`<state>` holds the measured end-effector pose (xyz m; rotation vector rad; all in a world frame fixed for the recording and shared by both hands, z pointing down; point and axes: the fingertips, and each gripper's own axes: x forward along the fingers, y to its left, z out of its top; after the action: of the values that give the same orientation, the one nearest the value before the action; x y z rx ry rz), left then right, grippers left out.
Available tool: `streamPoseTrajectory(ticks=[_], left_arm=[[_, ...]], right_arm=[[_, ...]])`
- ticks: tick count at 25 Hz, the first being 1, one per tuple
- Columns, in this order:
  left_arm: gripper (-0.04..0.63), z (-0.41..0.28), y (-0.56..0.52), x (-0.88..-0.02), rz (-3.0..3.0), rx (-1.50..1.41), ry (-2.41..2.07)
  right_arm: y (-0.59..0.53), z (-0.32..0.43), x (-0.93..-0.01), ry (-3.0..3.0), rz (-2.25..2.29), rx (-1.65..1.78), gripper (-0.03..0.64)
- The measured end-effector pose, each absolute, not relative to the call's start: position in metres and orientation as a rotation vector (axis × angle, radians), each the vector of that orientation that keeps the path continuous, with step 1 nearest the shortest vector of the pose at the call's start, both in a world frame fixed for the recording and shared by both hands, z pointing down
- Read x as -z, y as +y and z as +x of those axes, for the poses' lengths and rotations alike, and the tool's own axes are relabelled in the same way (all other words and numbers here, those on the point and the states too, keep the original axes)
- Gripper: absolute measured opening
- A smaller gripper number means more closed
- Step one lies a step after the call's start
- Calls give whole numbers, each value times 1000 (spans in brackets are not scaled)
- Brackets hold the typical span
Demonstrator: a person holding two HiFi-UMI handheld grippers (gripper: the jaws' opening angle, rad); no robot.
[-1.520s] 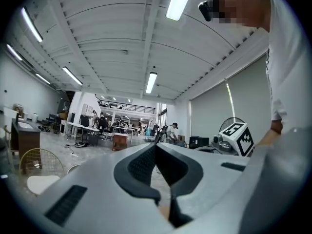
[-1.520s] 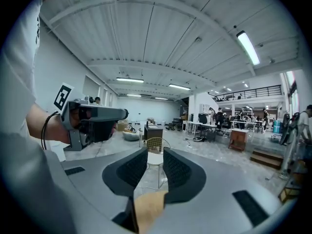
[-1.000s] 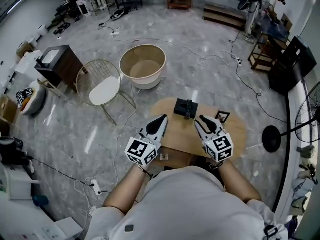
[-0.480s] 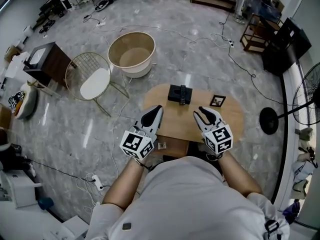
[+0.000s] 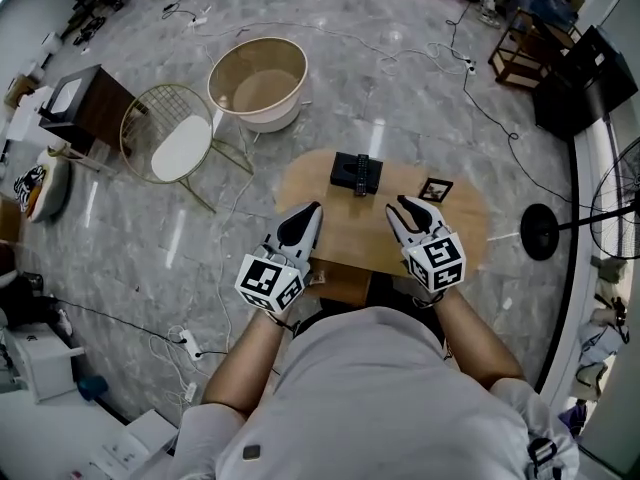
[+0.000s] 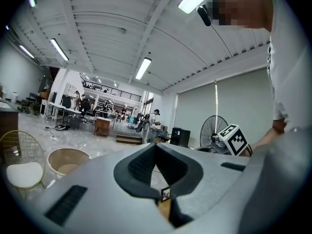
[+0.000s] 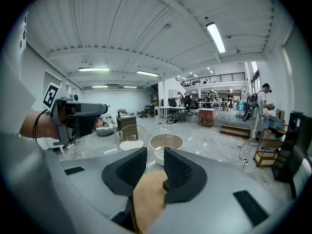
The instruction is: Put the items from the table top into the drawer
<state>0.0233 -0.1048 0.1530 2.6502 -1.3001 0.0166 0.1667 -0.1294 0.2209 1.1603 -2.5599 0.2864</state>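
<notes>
A black box (image 5: 356,173) and a small framed picture (image 5: 434,189) lie on the far half of the oval wooden table (image 5: 470,233). My left gripper (image 5: 313,208) hangs over the table's near left edge, jaws shut and empty. My right gripper (image 5: 398,205) is over the near right part, its jaws opening with nothing between them. In the left gripper view the closed tips (image 6: 155,147) frame the small picture (image 6: 165,194). In the right gripper view the parted pads (image 7: 155,152) show the tabletop (image 7: 148,194) and a corner of the black box (image 7: 166,184).
A brown box-like part (image 5: 345,286) sits under the table's near edge. A beige round tub (image 5: 258,83) and a wire chair (image 5: 180,143) stand on the floor at the far left. A standing fan's base (image 5: 540,245) is at the right, with cables across the floor.
Both grippers have sunk and moved forward over the table's near edge. The box and the picture have not moved on the table.
</notes>
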Motion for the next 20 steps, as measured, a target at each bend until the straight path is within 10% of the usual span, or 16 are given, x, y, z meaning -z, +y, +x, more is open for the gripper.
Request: streamPoseTrajectory(ticks=[20], left_arm=[[9,40,-258,-304,2434,-259,-1322]], right_arm=[[-318,167,-408,-2404,1046,-711,227]])
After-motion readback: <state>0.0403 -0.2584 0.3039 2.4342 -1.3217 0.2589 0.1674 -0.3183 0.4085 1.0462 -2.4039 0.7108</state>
